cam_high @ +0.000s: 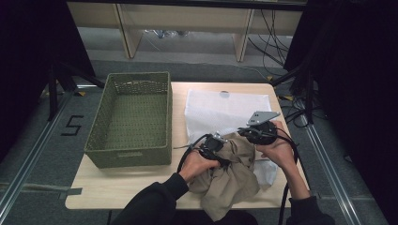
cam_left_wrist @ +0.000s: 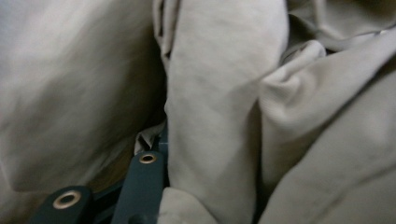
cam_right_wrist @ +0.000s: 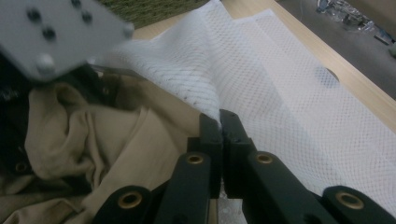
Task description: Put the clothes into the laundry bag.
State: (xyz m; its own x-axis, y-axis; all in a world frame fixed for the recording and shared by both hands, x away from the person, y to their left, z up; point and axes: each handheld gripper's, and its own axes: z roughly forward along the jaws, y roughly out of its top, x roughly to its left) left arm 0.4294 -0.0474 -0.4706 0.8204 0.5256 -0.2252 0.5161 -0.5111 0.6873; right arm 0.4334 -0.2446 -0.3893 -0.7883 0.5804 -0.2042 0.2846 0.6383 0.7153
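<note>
The tan garment [cam_high: 230,173] lies crumpled at the near edge of the worktop [cam_high: 117,187], partly over a white mesh bag [cam_high: 225,110] that spreads toward the far right. It looks soft, light and limp: it will sag and bunch wherever it is lifted, and a thin single layer could slip out of a shallow pinch. A thick fold or seam is the safer place to take hold.

The left gripper [cam_high: 213,152] is buried in the garment's left side. In the left gripper view cloth [cam_left_wrist: 219,116] crowds around its fingers [cam_left_wrist: 142,186], which stand partly spread; whether they pinch a fold cannot be told.

The right gripper [cam_high: 256,133] has its fingers [cam_right_wrist: 210,144] pressed together on an edge of the mesh bag [cam_right_wrist: 280,93], raising it into a ridge. The mesh is just as floppy, so its opening will likely need holding. A green basket [cam_high: 131,117] stands at the left.
</note>
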